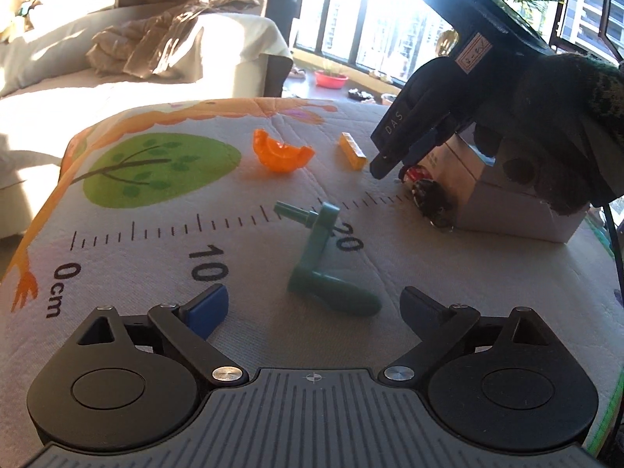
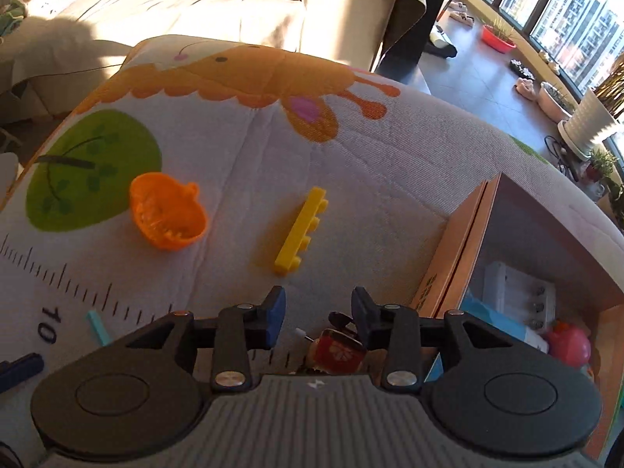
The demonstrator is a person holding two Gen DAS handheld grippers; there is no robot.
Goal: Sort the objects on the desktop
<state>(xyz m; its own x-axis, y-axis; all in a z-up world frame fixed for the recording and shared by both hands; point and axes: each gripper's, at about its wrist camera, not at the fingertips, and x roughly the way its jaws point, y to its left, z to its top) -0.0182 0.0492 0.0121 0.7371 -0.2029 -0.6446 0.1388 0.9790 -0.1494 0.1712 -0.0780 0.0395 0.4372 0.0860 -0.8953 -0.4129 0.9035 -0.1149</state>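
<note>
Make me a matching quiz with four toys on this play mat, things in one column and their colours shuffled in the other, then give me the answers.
Things:
1. Toy crank handle
2. Building brick
3. Small basket
4. Ball in the box

Colours:
A. Yellow
B. Pink
C. Green
D. Orange

Pairs: 1-C, 2-A, 3-D, 4-B

Green crank handle (image 1: 325, 261) on the ruler-printed mat (image 1: 156, 210), just beyond the left gripper's (image 1: 314, 310) parted fingers.
</note>
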